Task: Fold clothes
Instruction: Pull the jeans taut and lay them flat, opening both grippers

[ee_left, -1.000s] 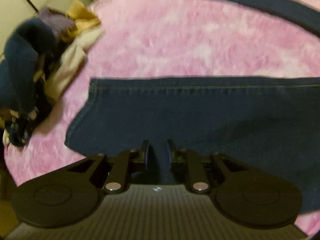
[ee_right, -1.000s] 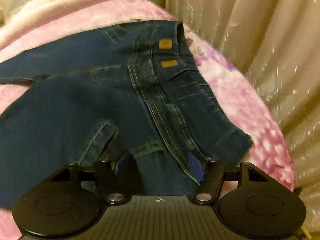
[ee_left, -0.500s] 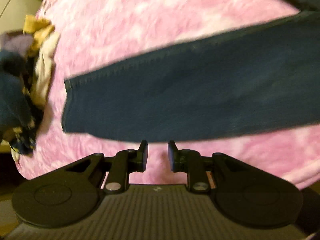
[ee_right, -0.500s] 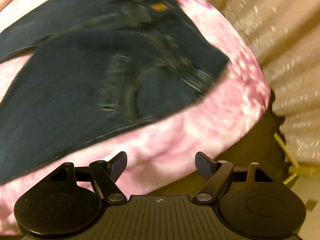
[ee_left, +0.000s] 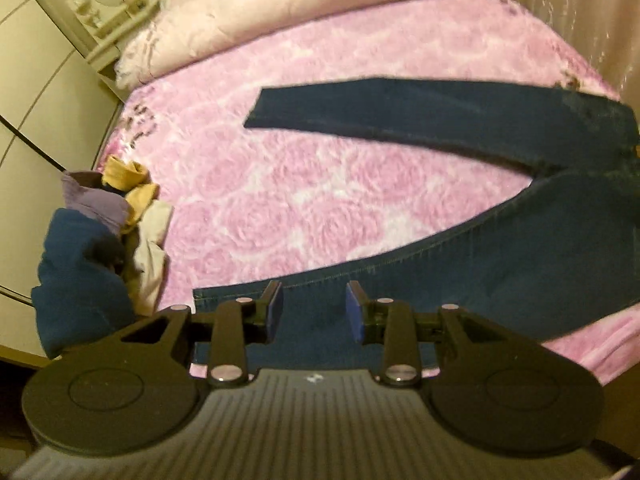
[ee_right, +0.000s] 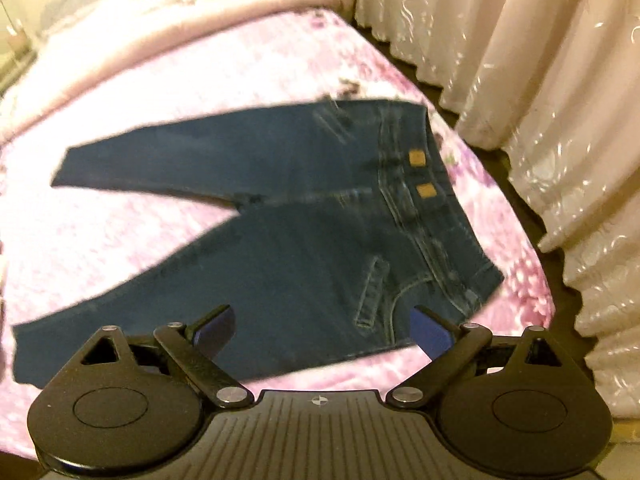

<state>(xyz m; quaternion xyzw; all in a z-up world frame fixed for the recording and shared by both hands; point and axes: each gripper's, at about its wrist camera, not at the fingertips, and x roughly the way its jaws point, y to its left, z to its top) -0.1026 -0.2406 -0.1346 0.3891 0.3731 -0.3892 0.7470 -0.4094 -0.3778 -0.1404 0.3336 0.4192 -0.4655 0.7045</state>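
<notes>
Dark blue jeans (ee_right: 304, 216) lie flat on the pink bedspread (ee_left: 320, 184), legs spread in a V pointing left, waistband with two tan patches (ee_right: 420, 174) at the right. My left gripper (ee_left: 314, 308) hovers open above the hem of the near leg (ee_left: 400, 292), holding nothing. My right gripper (ee_right: 322, 326) stands wide open above the near hip and pocket (ee_right: 372, 292), holding nothing. The far leg (ee_left: 400, 114) stretches across the bed.
A heap of other clothes (ee_left: 100, 240), dark blue, purple, yellow and cream, sits at the bed's left edge. A pale pink duvet (ee_left: 320, 8) lies bunched at the head. Curtains (ee_right: 540, 80) hang close along the right side. White cupboard doors (ee_left: 32, 100) stand at the left.
Both grippers have let go of the jeans and pulled back and up. The left jaws have opened wider. The jeans now lie spread on the bed.
</notes>
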